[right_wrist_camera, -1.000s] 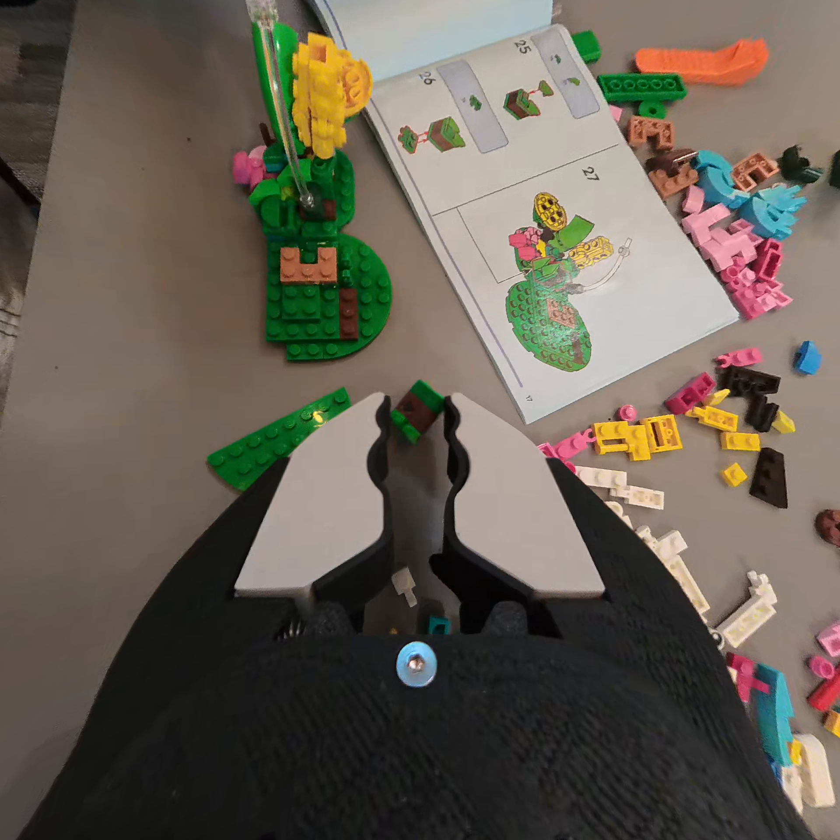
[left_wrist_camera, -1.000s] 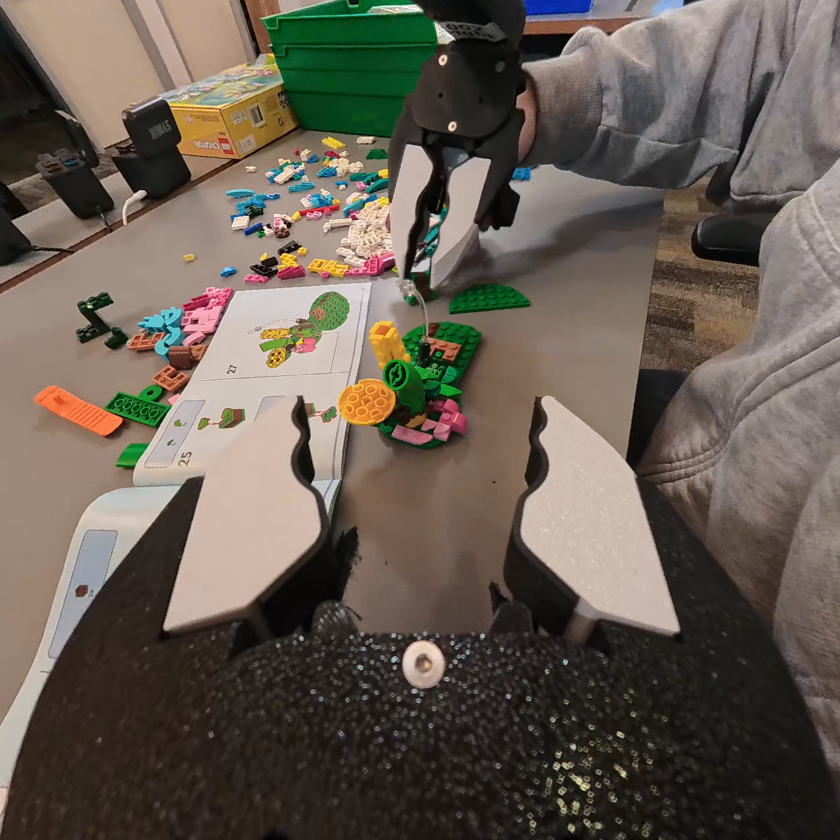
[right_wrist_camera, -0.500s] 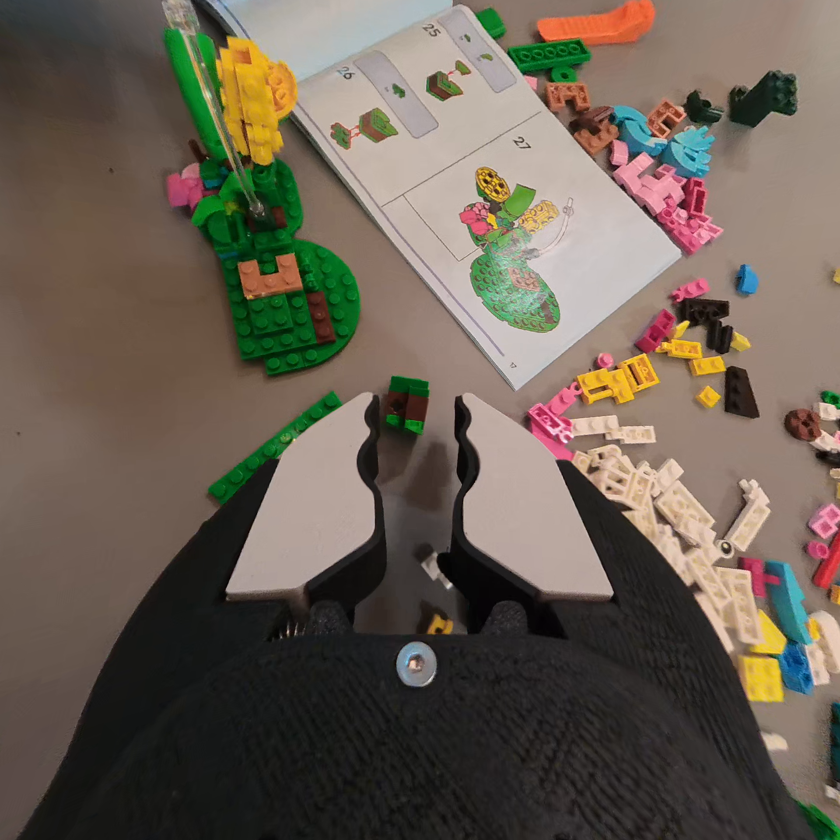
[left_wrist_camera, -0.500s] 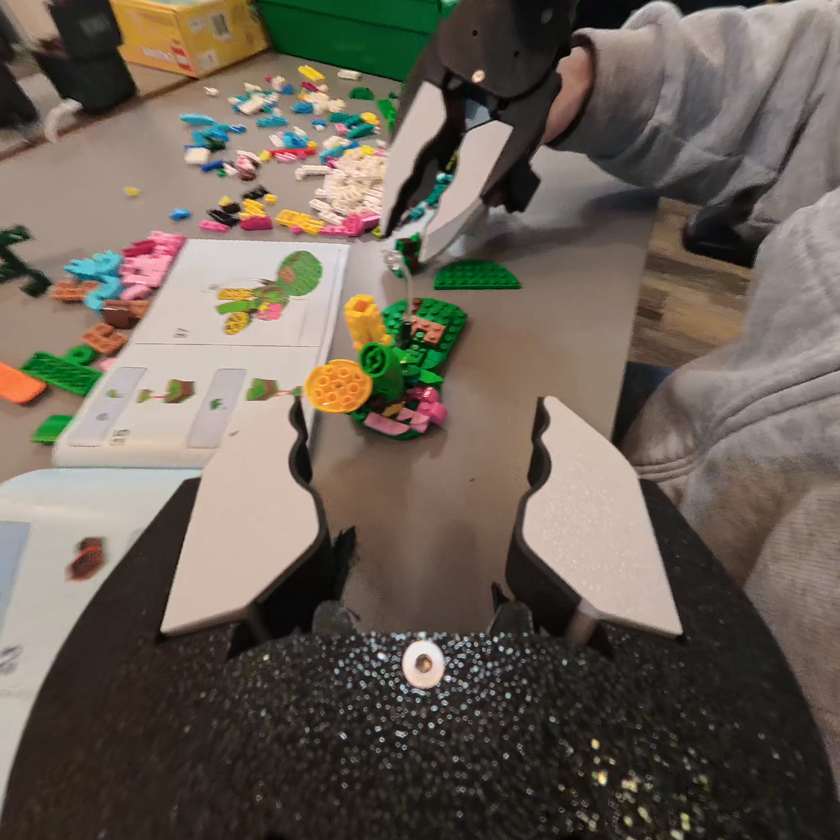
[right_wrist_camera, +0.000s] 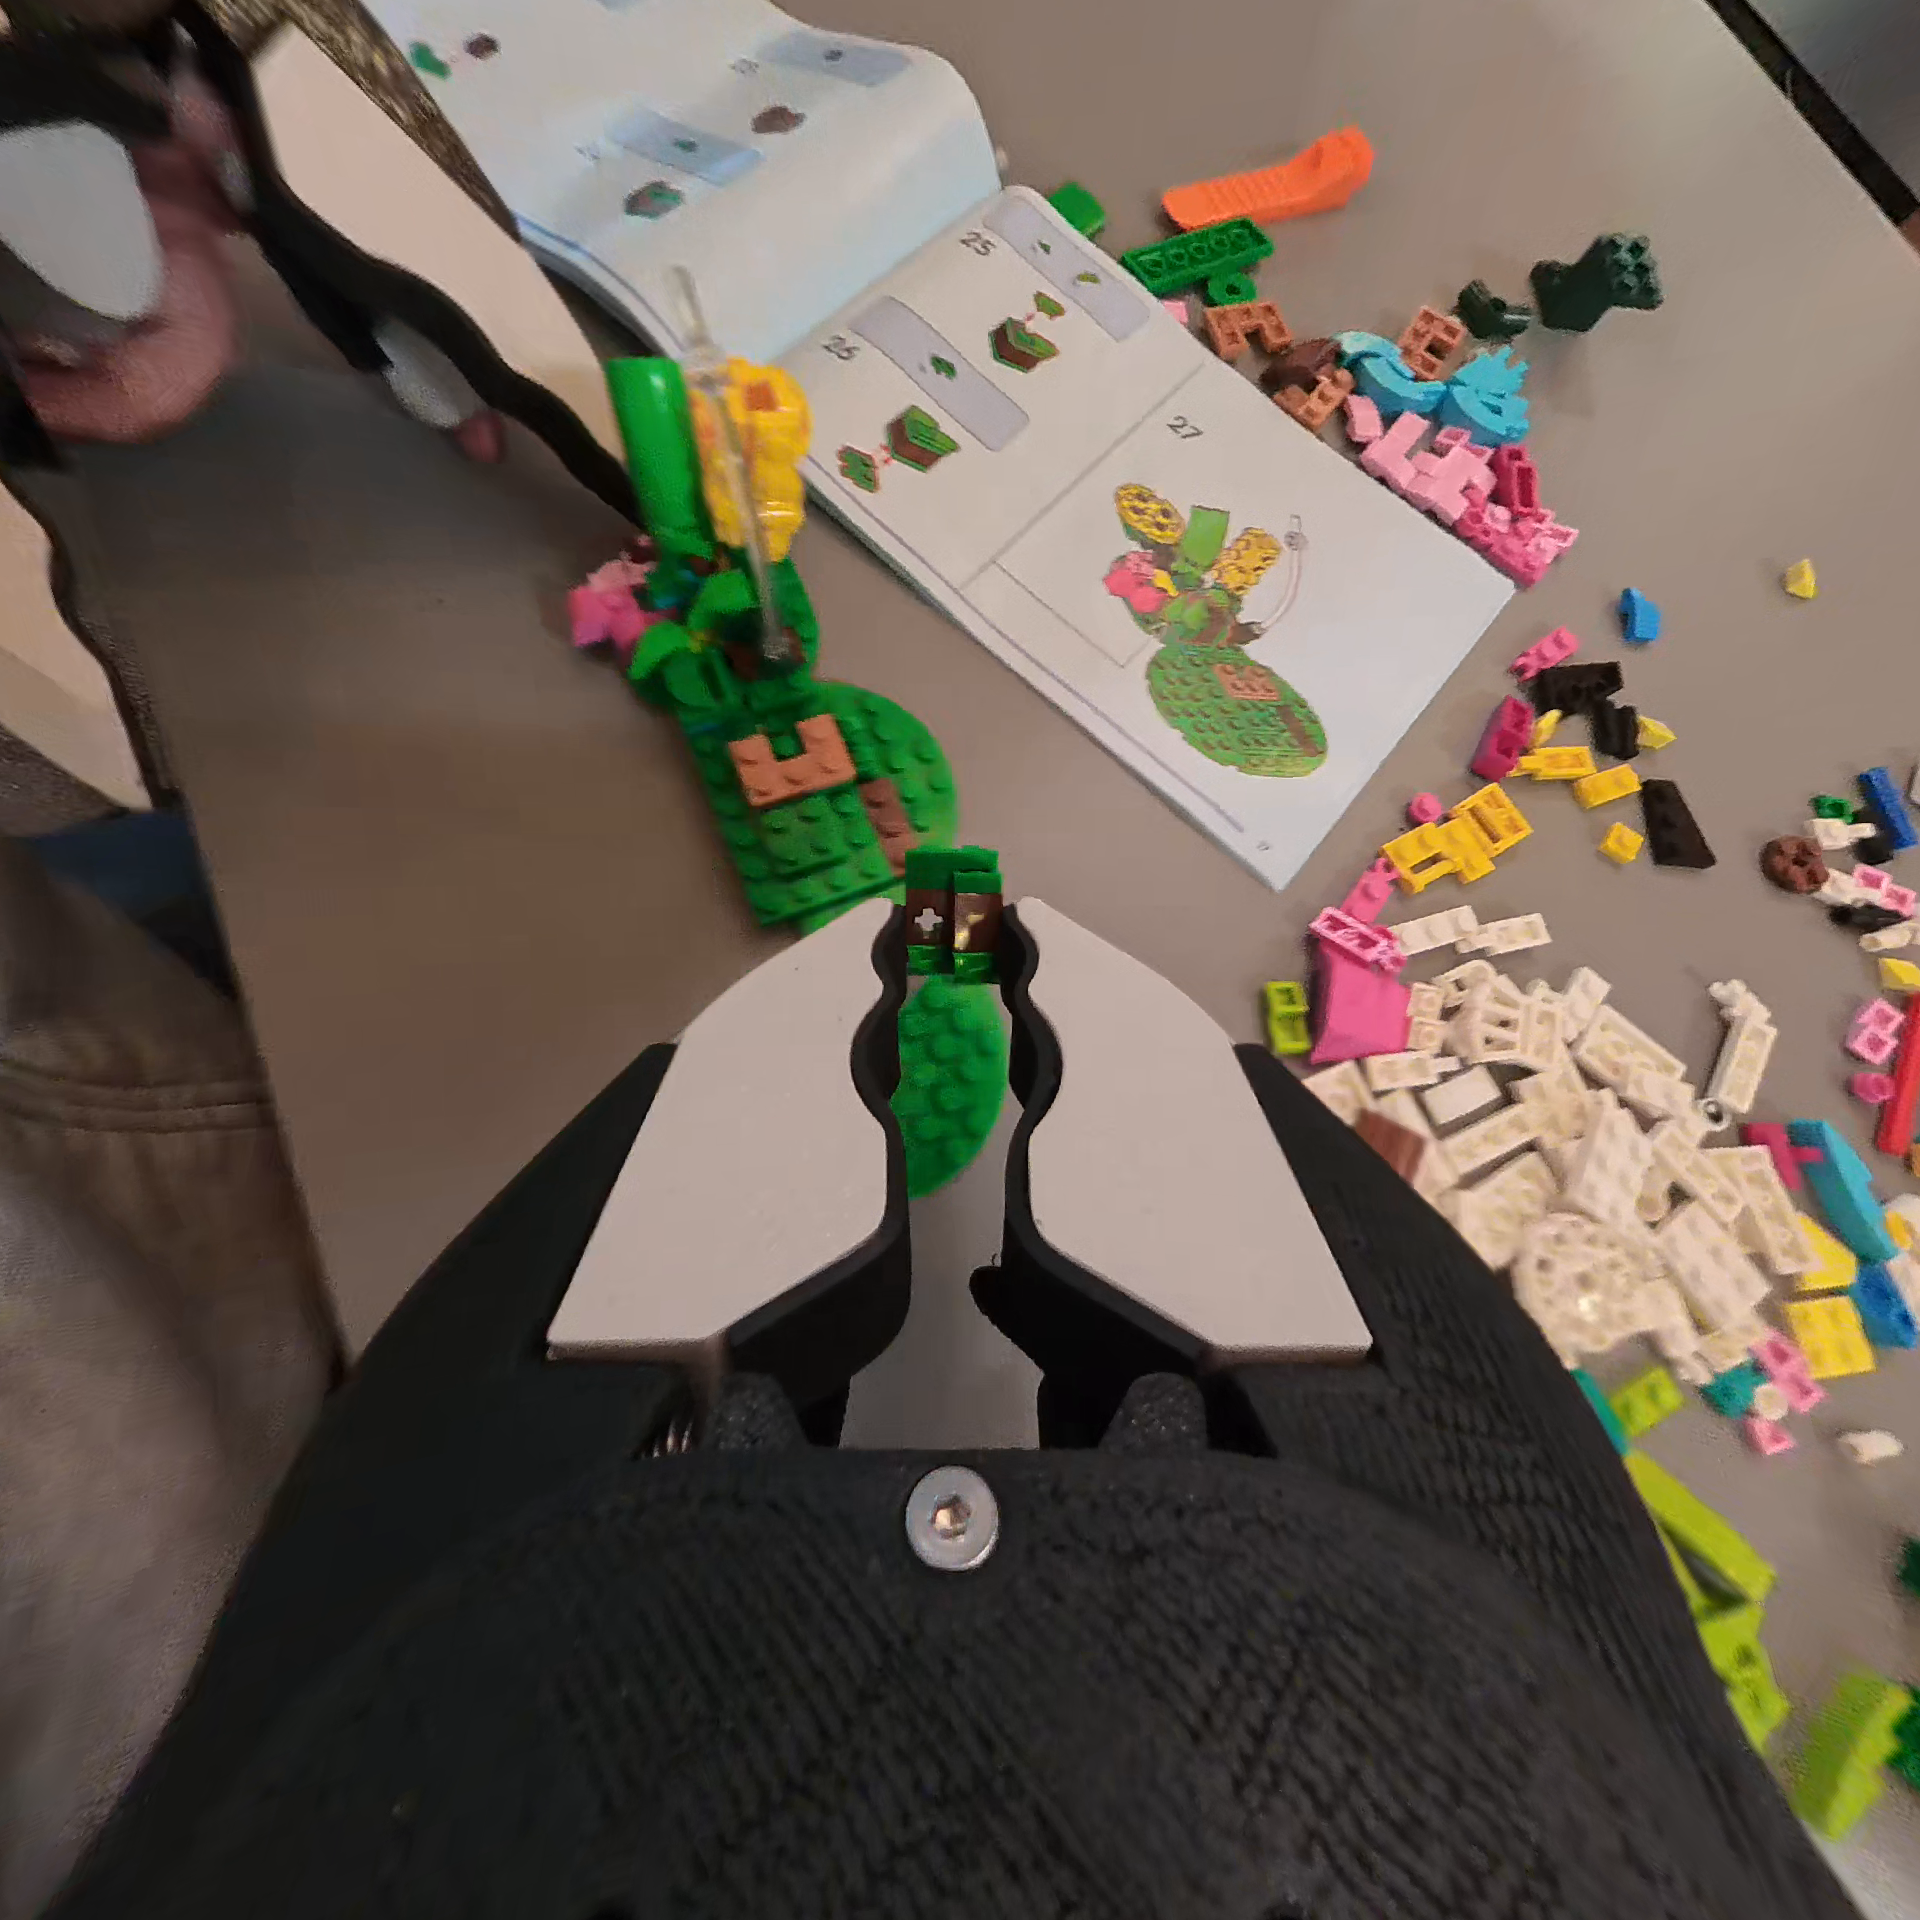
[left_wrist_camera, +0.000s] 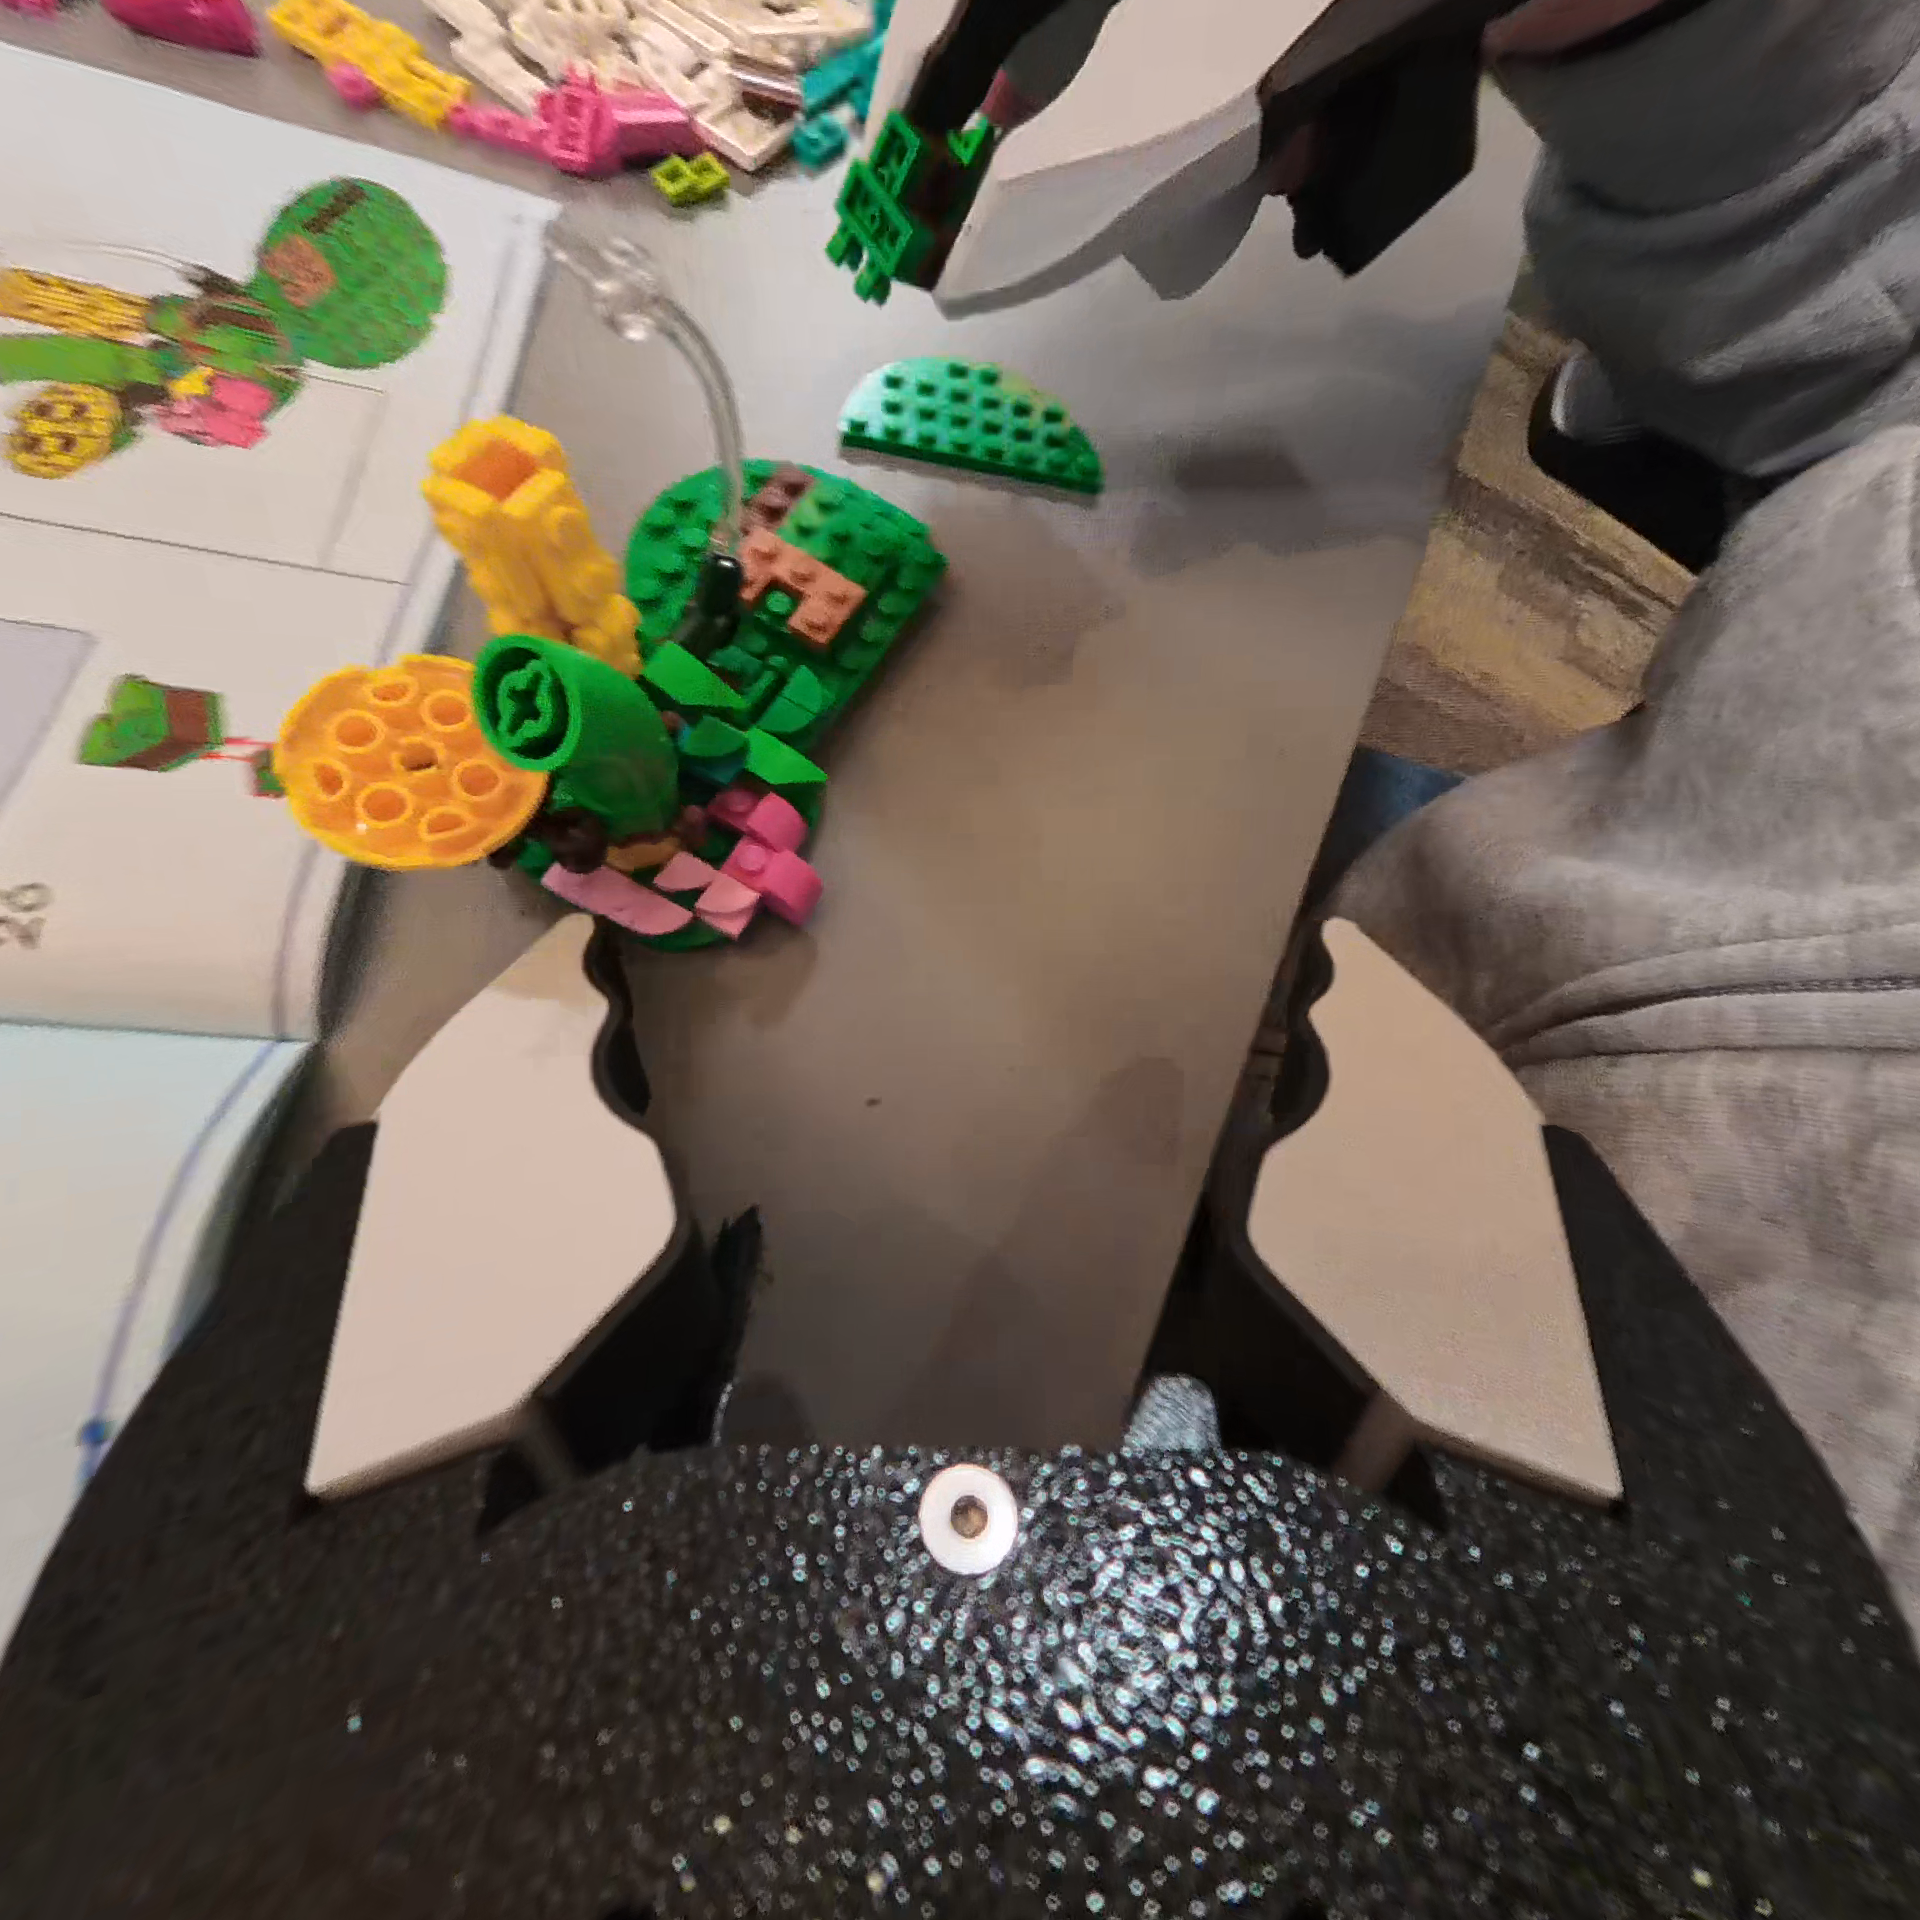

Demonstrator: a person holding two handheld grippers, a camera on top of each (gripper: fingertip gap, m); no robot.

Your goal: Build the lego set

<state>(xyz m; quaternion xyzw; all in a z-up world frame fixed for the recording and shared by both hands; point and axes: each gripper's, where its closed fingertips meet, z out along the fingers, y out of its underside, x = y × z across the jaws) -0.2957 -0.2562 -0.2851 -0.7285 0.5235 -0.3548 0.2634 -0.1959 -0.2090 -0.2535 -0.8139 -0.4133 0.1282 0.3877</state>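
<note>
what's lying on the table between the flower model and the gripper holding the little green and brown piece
Left wrist view: a green half-round plate lies between the flower model and the right gripper.

this looks like a hobby or work desk in an office-like room. a plain, smooth grey counter (right_wrist_camera: 395,831) carries a scatter of small plastic building bricks: a heap of white ones (right_wrist_camera: 1558,1122), pink pieces (right_wrist_camera: 1455,478), yellow pieces (right_wrist_camera: 1475,831), and an orange plastic brick-separator wedge (right_wrist_camera: 1268,187). an open paper instruction booklet with printed building steps (right_wrist_camera: 1039,436) lies flat among them, beside a half-built green, yellow and pink brick flower model (left_wrist_camera: 665,686). past the counter's edge lies mottled brown-and-tan carpet (left_wrist_camera: 1507,603), of the sort laid in offices.
</note>
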